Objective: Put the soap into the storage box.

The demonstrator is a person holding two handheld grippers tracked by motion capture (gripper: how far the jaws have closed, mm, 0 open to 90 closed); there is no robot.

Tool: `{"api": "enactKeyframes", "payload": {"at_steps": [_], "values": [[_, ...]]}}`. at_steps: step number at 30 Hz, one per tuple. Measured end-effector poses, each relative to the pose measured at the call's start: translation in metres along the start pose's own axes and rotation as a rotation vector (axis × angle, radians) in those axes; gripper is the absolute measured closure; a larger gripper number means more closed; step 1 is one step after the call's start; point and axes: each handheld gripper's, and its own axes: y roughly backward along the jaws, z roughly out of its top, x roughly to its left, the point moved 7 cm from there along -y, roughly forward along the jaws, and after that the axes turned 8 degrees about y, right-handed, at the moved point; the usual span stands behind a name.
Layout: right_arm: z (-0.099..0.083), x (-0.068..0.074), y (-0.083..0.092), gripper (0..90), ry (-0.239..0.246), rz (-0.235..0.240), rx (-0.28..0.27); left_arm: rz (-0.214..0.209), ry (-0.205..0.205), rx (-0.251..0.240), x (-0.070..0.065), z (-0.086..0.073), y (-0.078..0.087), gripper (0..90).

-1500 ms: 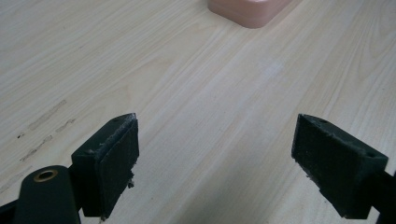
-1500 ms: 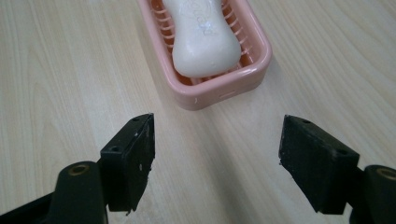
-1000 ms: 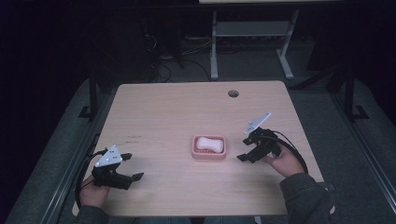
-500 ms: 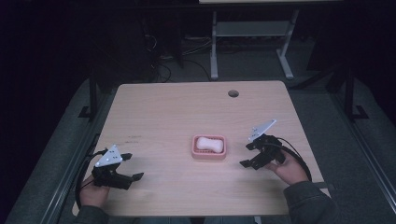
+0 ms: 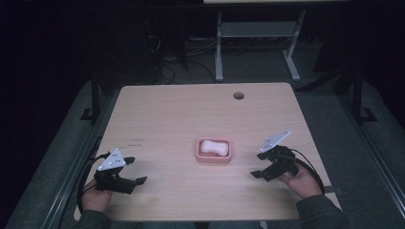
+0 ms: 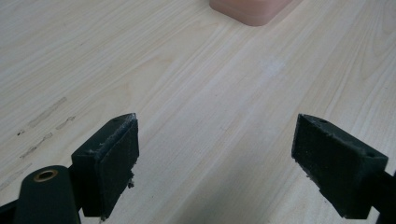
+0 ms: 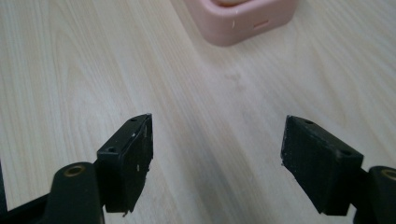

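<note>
A pink soap dish (image 5: pixel 214 160) with a white bar of soap (image 5: pixel 213 147) in it sits near the middle of the wooden table (image 5: pixel 191 114). My left gripper (image 5: pixel 137 170) rests at the front left, its jaws open and pointed toward the dish. To the right of the dish, my right gripper (image 5: pixel 256 165) is open too, a short way off, and nothing is between its jaws. In the left gripper view the open left gripper (image 6: pixel 217 140) frames bare wood, with the dish (image 6: pixel 247 9) at the top edge. In the right gripper view the right gripper (image 7: pixel 217 135) faces the dish (image 7: pixel 243 23).
A round cable hole (image 5: pixel 238 95) lies near the table's far edge. Beyond the table stand a metal frame (image 5: pixel 258 43) and loose cables on a dark floor. Faint scuff marks (image 6: pixel 44 121) mark the wood at the left.
The right gripper has drawn back toward the table's front edge and slightly right, away from the dish. The left gripper and the dish have stayed put.
</note>
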Motion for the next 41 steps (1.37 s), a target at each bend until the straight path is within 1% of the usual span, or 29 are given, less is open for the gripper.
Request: {"api": "enactKeyframes", "payload": {"at_steps": [2, 3, 8, 10, 11, 12, 18, 21, 24, 28, 32, 36, 37, 38, 41], "values": [[-0.005, 0.002, 0.0, 24.9, -0.007, -0.003, 0.001, 0.0, 0.005, -0.004, 0.0, 0.0, 0.0, 14.8], [-0.007, 0.004, 0.0, 24.9, -0.018, 0.002, -0.004, 0.0, 0.005, -0.004, 0.0, 0.0, 0.0, 14.8], [-0.016, 0.008, 0.003, 24.9, -0.034, -0.007, -0.016, -0.001, 0.004, 0.002, 0.0, 0.0, -0.001, 14.8], [-0.02, 0.01, 0.004, 24.9, -0.032, -0.011, -0.022, -0.001, 0.005, 0.002, 0.0, 0.0, -0.001, 14.8], [-0.021, 0.011, 0.004, 24.9, -0.041, -0.01, -0.02, -0.001, 0.005, 0.002, 0.0, 0.0, -0.001, 14.8], [-0.023, 0.012, 0.004, 24.9, -0.034, -0.013, -0.022, -0.001, 0.005, 0.002, 0.0, 0.0, -0.001, 14.8], [-0.032, 0.019, 0.007, 24.8, -0.045, -0.025, -0.029, -0.001, 0.013, -0.003, 0.0, -0.001, -0.002, 14.8], [-0.037, 0.023, 0.008, 24.8, -0.044, -0.037, -0.039, -0.001, 0.012, -0.001, 0.0, -0.001, -0.002, 14.8], [-0.041, 0.027, 0.01, 24.8, -0.046, -0.039, -0.048, -0.001, 0.004, 0.006, 0.0, -0.001, -0.002, 14.8], [-0.044, 0.031, 0.012, 24.8, -0.046, -0.047, -0.053, -0.002, 0.008, 0.008, 0.0, -0.001, -0.002, 14.8], [-0.047, 0.035, 0.016, 24.7, -0.044, -0.068, -0.078, -0.003, 0.006, 0.006, 0.0, -0.001, -0.002, 14.8], [-0.05, 0.039, 0.019, 24.7, -0.052, -0.079, -0.084, -0.006, 0.007, 0.007, 0.0, -0.001, -0.003, 14.8], [-0.052, 0.041, 0.02, 24.7, -0.053, -0.085, -0.095, -0.006, 0.008, 0.008, 0.0, -0.001, -0.003, 14.8], [-0.052, 0.042, 0.02, 24.7, -0.052, -0.091, -0.097, -0.008, 0.017, 0.0, -0.001, 0.0, -0.004, 14.8], [-0.055, 0.044, 0.018, 23.9, -0.055, -0.1, -0.092, -0.011, 0.013, 0.003, -0.001, 0.0, -0.004, 14.8]]}}
